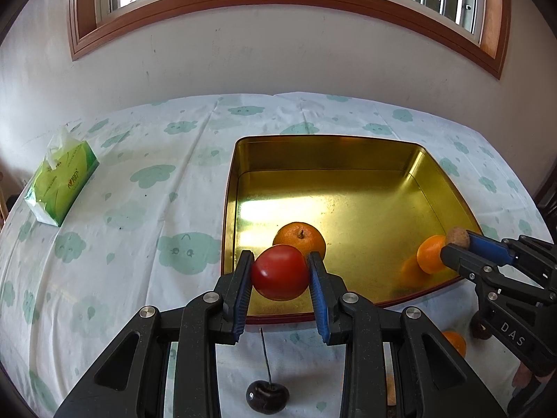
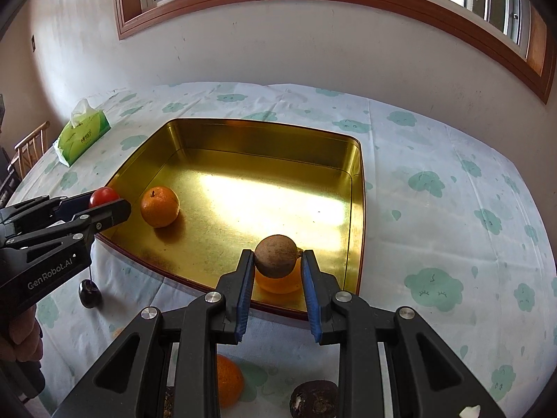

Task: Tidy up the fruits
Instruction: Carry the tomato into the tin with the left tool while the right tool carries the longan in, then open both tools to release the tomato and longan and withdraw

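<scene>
My left gripper (image 1: 280,271) is shut on a red tomato (image 1: 280,272) and holds it over the near left edge of the gold tin tray (image 1: 348,153). My right gripper (image 2: 275,257) is shut on a round brown fruit (image 2: 276,256) over the tray's near right corner (image 2: 355,244). Two oranges lie in the tray: one (image 1: 304,235) just behind the tomato, one (image 2: 278,284) under the brown fruit. A dark cherry (image 1: 267,397) with a long stem lies on the cloth in front of the tray. Another orange (image 2: 228,385) lies outside, near the front.
A green tissue pack (image 1: 61,188) sits at the table's far left. A dark wrinkled fruit (image 2: 313,399) lies on the cloud-print cloth (image 2: 435,209) at the front. A wall with a window stands behind the table. A wooden chair (image 2: 29,146) stands at the left.
</scene>
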Motion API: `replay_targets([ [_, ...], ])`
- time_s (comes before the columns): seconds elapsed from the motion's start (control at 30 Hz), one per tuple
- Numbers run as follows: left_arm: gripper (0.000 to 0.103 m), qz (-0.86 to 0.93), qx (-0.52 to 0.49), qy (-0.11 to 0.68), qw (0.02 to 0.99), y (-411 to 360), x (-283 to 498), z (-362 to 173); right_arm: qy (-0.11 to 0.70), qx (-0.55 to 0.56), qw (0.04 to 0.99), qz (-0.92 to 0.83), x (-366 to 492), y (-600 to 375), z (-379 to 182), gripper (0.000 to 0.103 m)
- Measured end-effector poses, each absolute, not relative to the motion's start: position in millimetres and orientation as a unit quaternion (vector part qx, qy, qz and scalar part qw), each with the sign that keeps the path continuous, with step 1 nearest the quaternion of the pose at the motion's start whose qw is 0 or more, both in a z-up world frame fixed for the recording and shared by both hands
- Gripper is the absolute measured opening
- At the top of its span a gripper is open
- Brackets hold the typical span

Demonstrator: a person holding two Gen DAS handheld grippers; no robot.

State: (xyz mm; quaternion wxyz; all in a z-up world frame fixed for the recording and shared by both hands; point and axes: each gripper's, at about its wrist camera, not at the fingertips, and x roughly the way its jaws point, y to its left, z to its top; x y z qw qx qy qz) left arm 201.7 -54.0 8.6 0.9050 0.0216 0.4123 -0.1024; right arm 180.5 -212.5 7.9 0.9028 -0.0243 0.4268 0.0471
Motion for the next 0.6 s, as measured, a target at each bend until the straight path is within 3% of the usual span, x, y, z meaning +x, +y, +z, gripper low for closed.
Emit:
replay_targets([
  [0.6,0.033,-0.094,0.025,0.427,0.899,-56,212,-4,0.431,-0.022,0.901,0.048,188,-210,4,0.029],
])
